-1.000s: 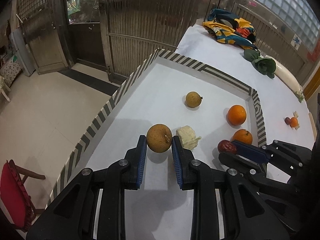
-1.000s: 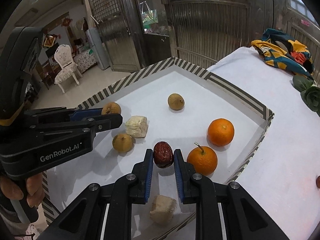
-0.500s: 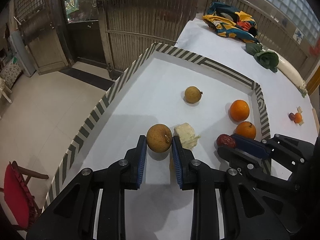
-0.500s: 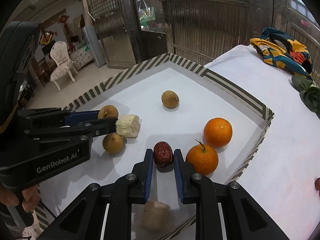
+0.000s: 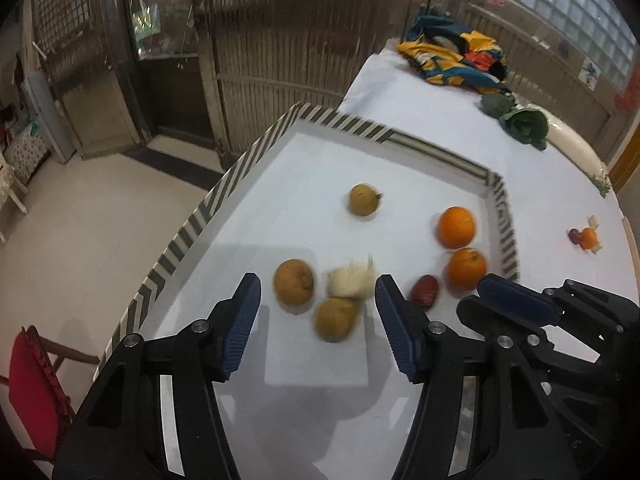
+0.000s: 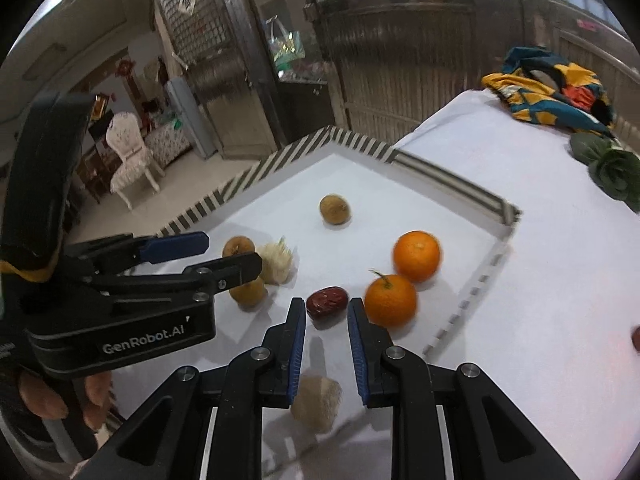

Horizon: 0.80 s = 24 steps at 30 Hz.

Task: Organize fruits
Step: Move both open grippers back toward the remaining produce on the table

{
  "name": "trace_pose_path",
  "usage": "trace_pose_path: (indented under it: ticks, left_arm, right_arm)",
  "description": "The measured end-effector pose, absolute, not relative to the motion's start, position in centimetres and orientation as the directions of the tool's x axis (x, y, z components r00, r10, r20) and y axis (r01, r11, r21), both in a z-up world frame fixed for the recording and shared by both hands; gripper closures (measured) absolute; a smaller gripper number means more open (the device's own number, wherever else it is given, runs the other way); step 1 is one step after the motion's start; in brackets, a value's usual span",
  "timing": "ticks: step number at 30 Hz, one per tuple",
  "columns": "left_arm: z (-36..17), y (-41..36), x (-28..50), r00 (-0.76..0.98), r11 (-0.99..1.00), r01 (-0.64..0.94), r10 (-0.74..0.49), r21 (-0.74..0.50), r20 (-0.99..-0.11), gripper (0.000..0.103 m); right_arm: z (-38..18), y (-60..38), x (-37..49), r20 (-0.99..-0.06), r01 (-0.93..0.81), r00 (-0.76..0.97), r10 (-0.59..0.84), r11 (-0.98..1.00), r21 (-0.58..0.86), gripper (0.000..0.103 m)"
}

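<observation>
The right gripper (image 6: 326, 312) is clamped on a red date (image 6: 327, 302), which lies with its long axis crosswise between the pads, one end toward each blue finger, just above the white tray floor. Touching or nearly touching its right finger sits an orange (image 6: 390, 300) with a short stem pointing up and left; a second orange (image 6: 416, 255) is just beyond it. Below the fingers lies a pale fuzzy chunk (image 6: 318, 402) (blurred).

The left gripper (image 5: 318, 312) is opening, its pads touching nothing. Two brown round fruits (image 5: 293, 281) (image 5: 336, 319) rest on the tray between and just ahead of its fingers, beside a whitish ragged piece (image 5: 352, 280). A third brown fruit (image 5: 364, 199) sits well apart, toward the striped tray rim (image 5: 188, 236). A hand (image 6: 44, 400) grips the left tool's handle.
</observation>
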<state>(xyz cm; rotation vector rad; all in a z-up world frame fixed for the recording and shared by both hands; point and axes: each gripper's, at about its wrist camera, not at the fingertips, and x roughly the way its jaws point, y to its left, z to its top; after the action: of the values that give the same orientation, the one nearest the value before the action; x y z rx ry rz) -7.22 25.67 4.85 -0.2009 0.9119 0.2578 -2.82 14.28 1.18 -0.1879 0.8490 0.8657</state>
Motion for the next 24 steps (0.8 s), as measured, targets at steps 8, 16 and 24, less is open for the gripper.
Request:
trace_pose_path:
  ticks: [8,16,24]
  left_arm:
    - [7.1,20.9,-7.2,0.649,0.972,-0.211,0.062,-0.101,-0.758,0.043]
    - [7.4,14.0,-5.2,0.645,0.989,-0.067,-0.056,-0.129,-0.762,0.043]
    - [7.1,7.6,-2.5,0.633,0.992,0.036,-0.119,-0.124,-0.765,0.043]
  right_arm:
    - [3.4,8.5,-3.2,-0.686,-0.687,0.423,0.592,0.703,0.183,0.082]
    - [3.5,0.1,-2.4,-0.689,-0.576,0.507,0.518,0.798,0.176,0.082]
    - [1.8,-9.5,-0.8,-0.717,-0.419,0.567,0.406,0.891,0.173,0.082]
